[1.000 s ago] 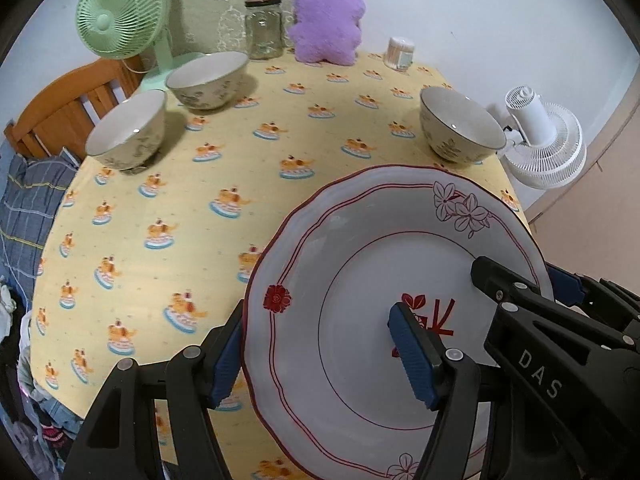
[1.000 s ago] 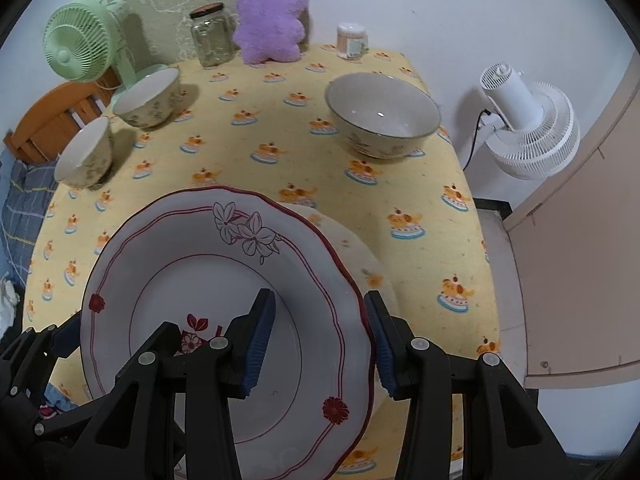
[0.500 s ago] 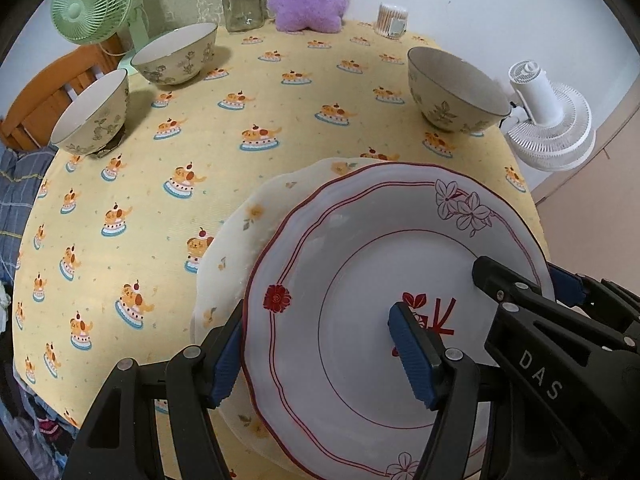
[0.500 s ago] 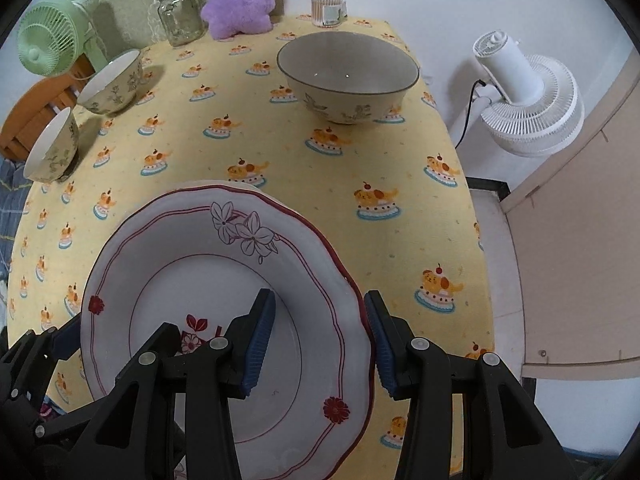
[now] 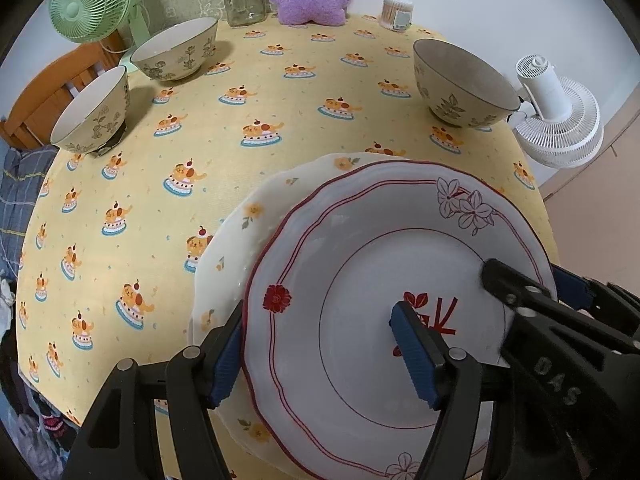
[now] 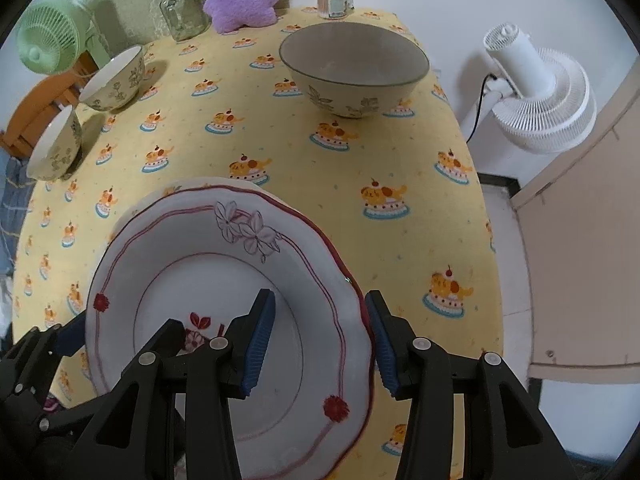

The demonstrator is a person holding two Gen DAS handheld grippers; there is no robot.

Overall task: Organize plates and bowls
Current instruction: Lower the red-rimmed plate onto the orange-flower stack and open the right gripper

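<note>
Both grippers, the left gripper [image 5: 316,354] and right gripper [image 6: 318,344], pinch opposite rims of the red-edged plate [image 5: 400,280] above the flowery plate [image 5: 240,240]; it looks hard, slippery and breakable.

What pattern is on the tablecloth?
Yellow tablecloth with cartoon dogs on cakes; right wrist view.

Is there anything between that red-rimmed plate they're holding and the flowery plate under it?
Nothing visible. The red-rimmed plate, gripped by the left tool and right tool, sits directly over the yellow-flowered plate; the bowls stand farther back.
</note>
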